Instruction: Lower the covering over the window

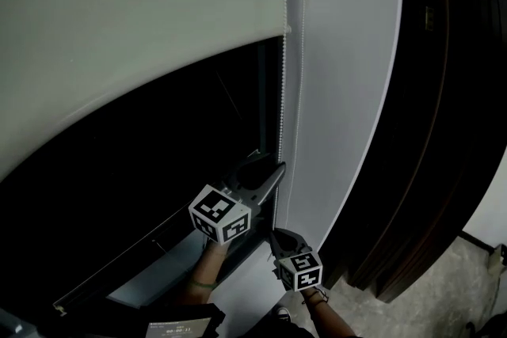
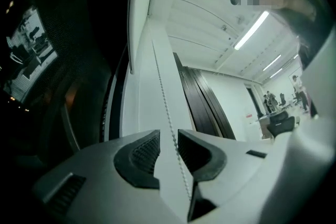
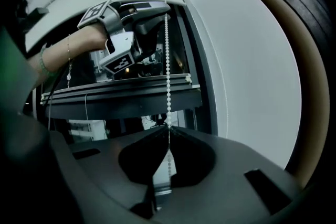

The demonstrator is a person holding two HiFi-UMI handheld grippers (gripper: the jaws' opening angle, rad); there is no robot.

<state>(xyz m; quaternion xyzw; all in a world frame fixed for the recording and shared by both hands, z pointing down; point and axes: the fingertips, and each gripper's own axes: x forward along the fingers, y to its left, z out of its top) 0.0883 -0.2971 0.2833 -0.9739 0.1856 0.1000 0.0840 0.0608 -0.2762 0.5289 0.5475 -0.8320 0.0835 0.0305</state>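
Note:
A pale roller blind [image 1: 142, 20] covers the upper part of a dark window [image 1: 158, 170]. Its white bead chain [image 1: 282, 91] hangs along the window's right edge. My left gripper [image 1: 273, 170] is the higher one and stands open. In the left gripper view the chain [image 2: 163, 92] runs through the gap between the left gripper's [image 2: 169, 152] pads [image 2: 144, 152] without touching them. My right gripper [image 1: 281, 237] sits just below it. In the right gripper view, the right gripper [image 3: 167, 131] is shut on the chain [image 3: 167, 60], which rises straight to the left gripper [image 3: 157, 10].
A white wall panel [image 1: 341, 91] stands right of the chain. Dark upright boards [image 1: 444, 131] lean beyond it, with grey floor [image 1: 467, 281] at the lower right. A dark window frame rail [image 3: 121, 94] crosses behind the chain. People stand far off in the room [image 2: 270, 98].

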